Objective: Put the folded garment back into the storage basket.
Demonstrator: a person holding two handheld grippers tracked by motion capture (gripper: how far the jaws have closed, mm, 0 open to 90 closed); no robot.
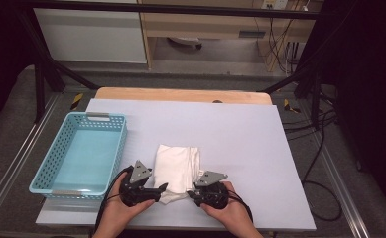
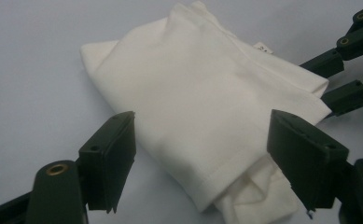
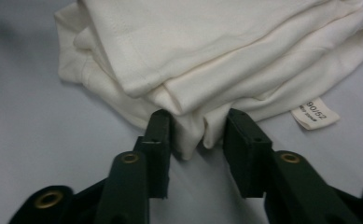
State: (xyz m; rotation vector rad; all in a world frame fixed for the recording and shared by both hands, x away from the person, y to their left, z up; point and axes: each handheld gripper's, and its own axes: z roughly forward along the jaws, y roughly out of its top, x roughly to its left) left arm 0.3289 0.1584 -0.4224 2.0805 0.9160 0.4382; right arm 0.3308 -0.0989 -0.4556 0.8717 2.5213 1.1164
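At the near edge of the table (image 1: 240,129), which is covered by a pale lavender sheet, two hands come in from the bottom of the high view. The left hand (image 1: 115,210) holds the left tongs (image 1: 163,188), and the right hand (image 1: 230,208) holds the right tongs (image 1: 190,194). Both point inward at the near end of a folded white cloth (image 1: 176,166) that lies between them.

In the left gripper view, the left tongs (image 2: 201,158) stand wide, one jaw on each side of the cloth's (image 2: 207,102) hemmed near corner, neither jaw pressing it. The other tongs' black jaw tips enter at that view's right edge and meet the cloth's far side.

In the right gripper view, the right tongs (image 3: 198,140) stand narrow, with a bunched fold of the cloth (image 3: 207,51) hanging into the gap between them; whether the jaws pinch it cannot be told. A small white label (image 3: 315,114) with printed digits lies on the sheet just beside the cloth's edge.

To the left of the cloth, near it but apart, a light blue perforated plastic basket (image 1: 39,171) sits at the table's left edge. Right of the cloth and beyond it, the sheet lies bare up to the far edge, where a strip of bare wood (image 1: 180,94) shows.
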